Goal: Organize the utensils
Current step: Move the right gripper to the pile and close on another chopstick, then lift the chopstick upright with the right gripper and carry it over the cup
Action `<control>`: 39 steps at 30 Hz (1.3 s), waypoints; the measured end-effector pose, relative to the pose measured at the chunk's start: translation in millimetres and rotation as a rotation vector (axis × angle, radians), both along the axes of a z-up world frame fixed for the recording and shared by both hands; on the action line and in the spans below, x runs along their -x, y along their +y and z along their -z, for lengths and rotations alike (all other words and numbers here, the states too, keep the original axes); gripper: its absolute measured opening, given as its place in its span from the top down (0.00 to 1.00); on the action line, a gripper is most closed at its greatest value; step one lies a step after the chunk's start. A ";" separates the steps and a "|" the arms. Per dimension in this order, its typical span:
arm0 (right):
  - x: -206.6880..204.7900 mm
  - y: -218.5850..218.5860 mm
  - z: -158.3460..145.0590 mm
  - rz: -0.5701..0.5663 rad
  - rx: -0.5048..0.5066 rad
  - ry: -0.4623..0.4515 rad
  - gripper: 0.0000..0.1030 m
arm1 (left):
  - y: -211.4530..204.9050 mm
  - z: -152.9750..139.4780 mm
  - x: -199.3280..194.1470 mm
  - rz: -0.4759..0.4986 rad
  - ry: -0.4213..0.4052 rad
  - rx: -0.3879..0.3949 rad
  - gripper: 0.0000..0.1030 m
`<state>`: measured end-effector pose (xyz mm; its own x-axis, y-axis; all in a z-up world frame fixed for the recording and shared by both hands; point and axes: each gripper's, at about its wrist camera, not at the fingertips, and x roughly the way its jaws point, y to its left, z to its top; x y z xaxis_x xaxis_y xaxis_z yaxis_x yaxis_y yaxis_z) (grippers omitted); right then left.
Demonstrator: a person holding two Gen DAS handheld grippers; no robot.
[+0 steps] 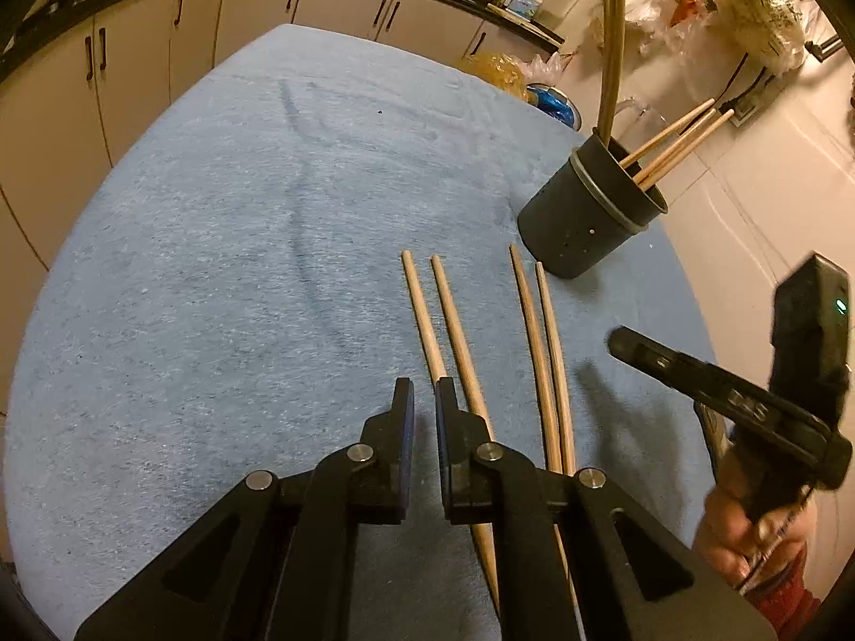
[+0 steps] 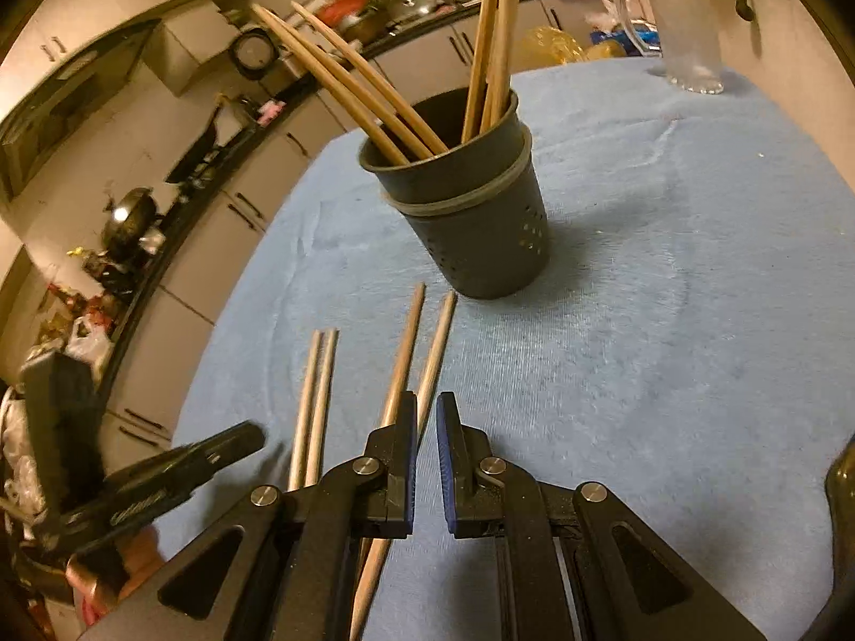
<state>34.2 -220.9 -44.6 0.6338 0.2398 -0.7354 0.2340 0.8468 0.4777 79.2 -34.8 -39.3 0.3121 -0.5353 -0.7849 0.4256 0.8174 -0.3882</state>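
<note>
Your left claw is closed, with only a thin gap between its blue pads, and it holds nothing. It hangs over the near ends of two thick chopsticks that lie flat on the blue cloth covering the desk. Just to their right lie two thinner chopsticks, also flat and side by side.

Your right claw is closed too, and it is empty. It hangs over the pair of chopsticks nearest the cup. The other pair lies just to the left of them in this view.

The dark cup stands upright on the cloth, just past the far tips of the loose chopsticks. A grey band goes around it, and it has small holes near the bottom. More chopsticks stand in it and lean out over the rim.

A clear glass mug stands at the far edge of the desk.
</note>
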 end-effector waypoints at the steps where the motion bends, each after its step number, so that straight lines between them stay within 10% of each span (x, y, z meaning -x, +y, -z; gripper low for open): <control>1: -4.2 1.4 2.0 -0.003 0.003 0.011 0.92 | 1.7 0.1 0.1 0.001 0.002 0.008 0.93; 18: -30.3 14.6 17.7 -0.009 0.129 0.140 0.94 | -10.6 -1.1 -4.6 0.006 0.043 0.005 0.83; 39: -20.3 -15.0 18.3 -0.019 0.152 0.195 0.93 | -63.1 8.8 -28.7 -0.040 0.031 -0.273 0.93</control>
<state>54.5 -236.0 -62.9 0.4729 0.1270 -0.8719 0.2927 0.9107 0.2915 107.9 -97.9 -48.0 0.3020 -0.2906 -0.9080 0.3825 0.9093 -0.1638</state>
